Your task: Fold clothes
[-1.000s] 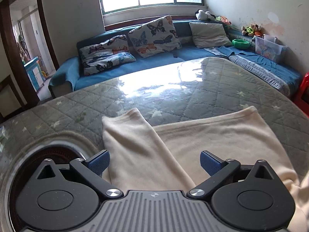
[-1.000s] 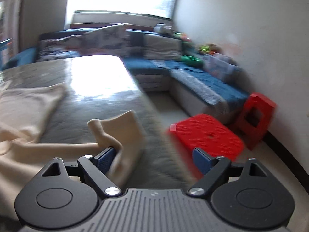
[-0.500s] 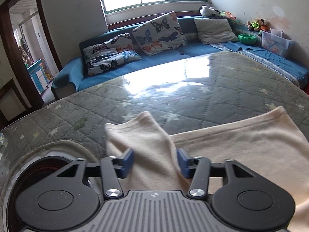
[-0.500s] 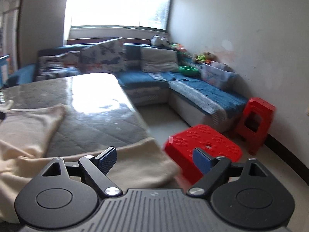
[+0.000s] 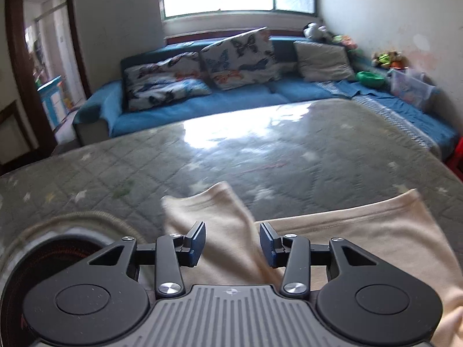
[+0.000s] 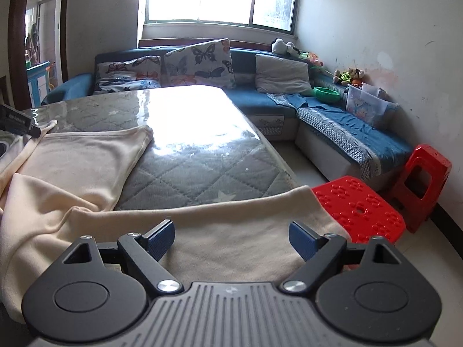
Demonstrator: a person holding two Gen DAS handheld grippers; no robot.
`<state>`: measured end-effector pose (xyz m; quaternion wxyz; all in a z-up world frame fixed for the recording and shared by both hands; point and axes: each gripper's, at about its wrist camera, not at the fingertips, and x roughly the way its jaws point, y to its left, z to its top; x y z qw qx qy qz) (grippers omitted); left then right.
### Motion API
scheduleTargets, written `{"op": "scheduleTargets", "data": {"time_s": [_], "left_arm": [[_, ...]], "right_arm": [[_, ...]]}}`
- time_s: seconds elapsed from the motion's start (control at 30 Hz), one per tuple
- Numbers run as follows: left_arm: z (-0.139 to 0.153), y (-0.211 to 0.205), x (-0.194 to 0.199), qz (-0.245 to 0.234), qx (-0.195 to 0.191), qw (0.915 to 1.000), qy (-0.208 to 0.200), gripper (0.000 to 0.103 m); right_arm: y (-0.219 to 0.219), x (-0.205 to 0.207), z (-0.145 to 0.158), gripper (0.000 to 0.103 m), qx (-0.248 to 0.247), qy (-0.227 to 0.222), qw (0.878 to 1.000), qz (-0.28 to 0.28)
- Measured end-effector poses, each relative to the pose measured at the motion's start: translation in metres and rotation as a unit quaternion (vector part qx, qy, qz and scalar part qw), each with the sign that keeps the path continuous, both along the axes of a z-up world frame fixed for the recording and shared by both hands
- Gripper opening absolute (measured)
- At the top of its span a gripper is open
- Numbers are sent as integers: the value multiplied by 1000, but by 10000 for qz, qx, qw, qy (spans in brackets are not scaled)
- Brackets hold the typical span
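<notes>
While the cream garment (image 5: 347,231) lies spread on the quilted grey tabletop (image 5: 260,156), its narrow sleeve (image 5: 214,219) runs between the blue pads of the left gripper (image 5: 232,243). Jaws half-narrowed, having just been closing; the cloth is bunched between the pads and appears pinched, though contact on both sides is hard to confirm.

Left wrist view: round dark opening (image 5: 43,263) with a rope-like rim at 8 o'clock, just beside the sleeve. Blue sofa (image 5: 202,107) with butterfly cushions (image 5: 240,55) at 12 o'clock, beyond the table's far edge. Green bowl (image 5: 370,78) and clear storage box (image 5: 411,86) at 2 o'clock.

Right wrist view: right gripper (image 6: 232,241) jaws wide, hovering over a second sleeve or hem of the garment (image 6: 231,231) that drapes to the table's near right corner; pads not pressing it. Red stool (image 6: 358,208) directly past the cloth edge at 3 o'clock, a taller red stool (image 6: 419,185) behind it. A dark object (image 6: 17,121) shows at 9 o'clock.
</notes>
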<state>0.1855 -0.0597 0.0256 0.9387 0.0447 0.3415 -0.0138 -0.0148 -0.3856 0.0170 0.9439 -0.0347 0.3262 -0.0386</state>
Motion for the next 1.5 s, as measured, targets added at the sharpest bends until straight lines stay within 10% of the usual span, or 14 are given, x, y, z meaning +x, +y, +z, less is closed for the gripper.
{"op": "scheduleTargets", "data": {"time_s": [0.3,0.47,0.73,1.03,1.2,1.4,1.5], "left_arm": [[-16,-19,22,-89,366,9987,338,45],[-15,1,17,-63,213,9994,272,12],[10,35,-13,196,-296,9993,-124,2],[18,22,-23,-161,-475,9987,87,6],[4,-6,-13,-374,-316,9985,225,43],[-17,-14,3,-189,-54,9988,438,42],[-19,-9,0,-187,85,9992,338,21]], "right_arm": [[-4,1,-2,89,55,34,10000,-3],[-6,1,-2,91,82,53,9999,-27],[-6,2,-4,93,139,84,9998,-61],[-3,4,-4,95,12,107,9999,-67],[-2,4,-4,95,35,110,9999,-92],[-3,6,-4,96,1,121,9999,-64],[-4,6,-5,96,18,116,9999,-63]]}}
